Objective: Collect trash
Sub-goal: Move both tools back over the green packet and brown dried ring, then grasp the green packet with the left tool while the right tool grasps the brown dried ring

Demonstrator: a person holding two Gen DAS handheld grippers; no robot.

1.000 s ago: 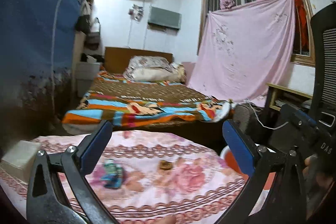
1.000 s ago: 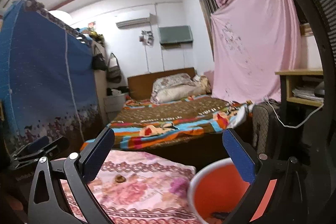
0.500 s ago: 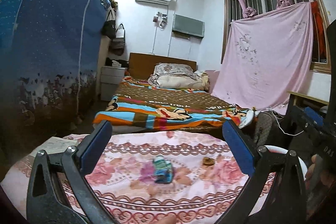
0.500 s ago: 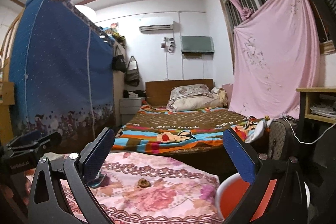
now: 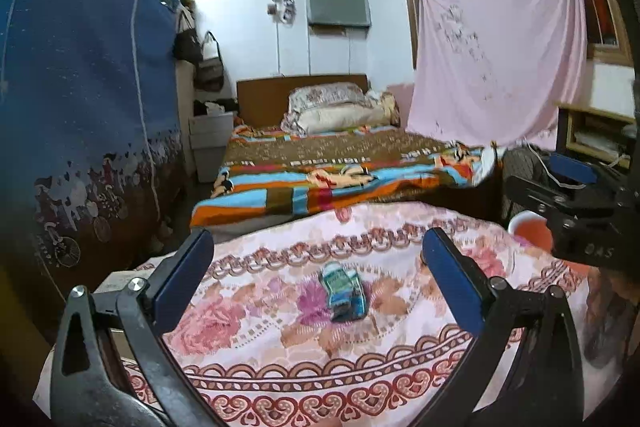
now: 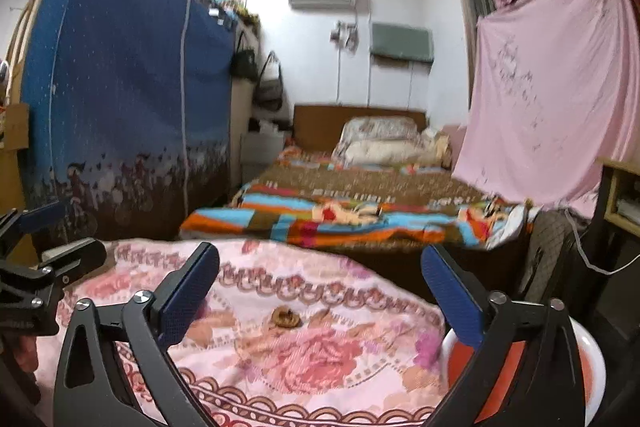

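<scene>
Showing an early stage: both pieces of trash lie uncollected on the floral counter (image 5: 280,339). Left gripper (image 5: 320,259) hovers with jaws spread, the blue-green wrapper (image 5: 343,291) centred between them; right gripper (image 6: 320,275), jaws likewise spread and empty, frames the brown scrap (image 6: 285,318). The orange bin (image 6: 520,355) stands just beside the counter's right edge — whether it already holds anything cannot be told. Open cloth surrounds each piece; the grippers sit close — crossing paths risks contact.
</scene>
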